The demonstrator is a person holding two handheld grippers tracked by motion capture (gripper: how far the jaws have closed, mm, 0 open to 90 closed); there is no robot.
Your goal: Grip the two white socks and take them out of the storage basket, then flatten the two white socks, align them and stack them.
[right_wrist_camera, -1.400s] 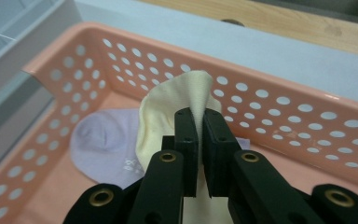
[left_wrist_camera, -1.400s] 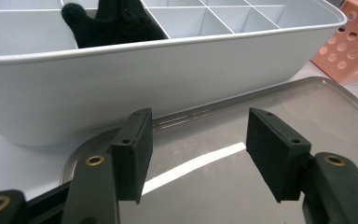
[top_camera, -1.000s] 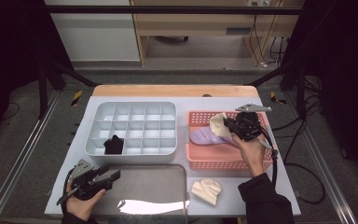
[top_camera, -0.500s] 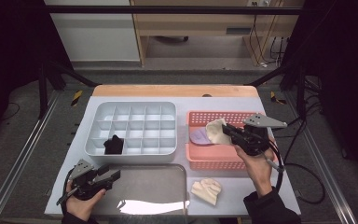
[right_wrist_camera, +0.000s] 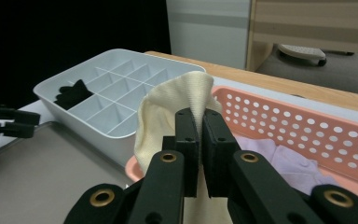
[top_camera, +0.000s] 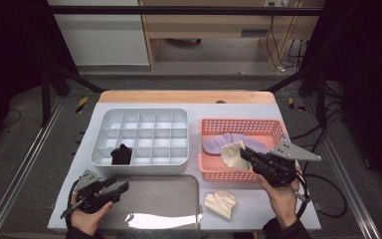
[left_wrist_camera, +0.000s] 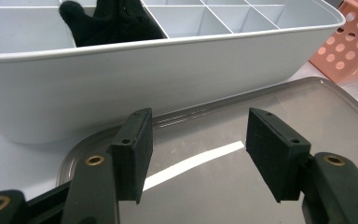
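Black hand-held grippers, bare hands, a dark cuff

Each hand-held gripper, left [top_camera: 115, 186] and right [top_camera: 244, 153], was black with brass-ringed screws, flat ribbed pads [left_wrist_camera: 269, 151], a grey three-cornered plate and a trailing black cable; a dark sleeve [top_camera: 284, 232] covered the right wrist.

You see a cream sock [right_wrist_camera: 168, 116] of ribbed knit cloth, soft and matt. The pink basket [top_camera: 273, 130] is perforated plastic with a slight sheen. Your white divider tray [top_camera: 139, 160] is smooth, satin plastic. The metal tray [left_wrist_camera: 335, 107] is brushed and glossy. The gripper pads [left_wrist_camera: 272, 154] look like matt black rubber.
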